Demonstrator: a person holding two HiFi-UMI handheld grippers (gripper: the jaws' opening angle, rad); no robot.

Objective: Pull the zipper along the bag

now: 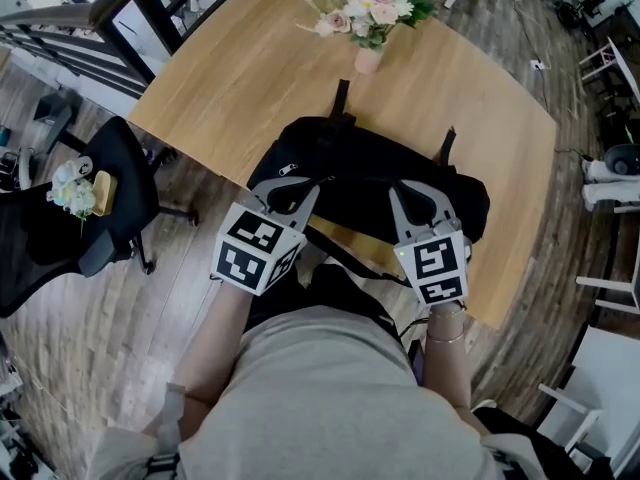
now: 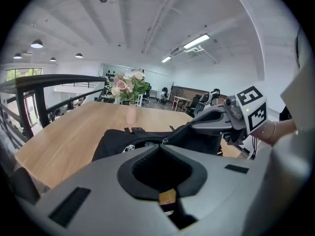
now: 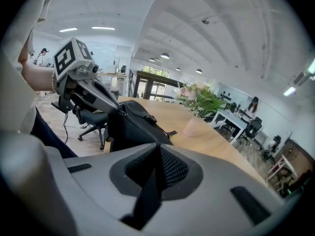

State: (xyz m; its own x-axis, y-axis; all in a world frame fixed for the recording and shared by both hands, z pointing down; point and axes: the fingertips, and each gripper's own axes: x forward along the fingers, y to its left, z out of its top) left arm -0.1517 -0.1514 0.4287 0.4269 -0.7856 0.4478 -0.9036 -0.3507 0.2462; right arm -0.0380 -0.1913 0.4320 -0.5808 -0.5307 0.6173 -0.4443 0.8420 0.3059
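- Your left tongs (image 2: pixel 160 145) are clenched tight. Their tips sit on the small metal zipper pull (image 2: pixel 164 141) along the top of the bag and appear to pinch it.
- Your right tongs (image 3: pixel 158 146) are clamped on a black fold of the bag (image 1: pixel 350 168) near its right end, bracing it.
- The bag lies on the near edge of the wooden table (image 1: pixel 240 68), directly in front of you.
- The step in hand looks like the pull itself. How much of the zipper remains cannot be told.
- Next, draw your left tongs level along the zipper line. Hold the right ones firm so the fabric stays taut and does not bunch.
- A vase of flowers (image 1: pixel 368 56) stands well behind the bag.
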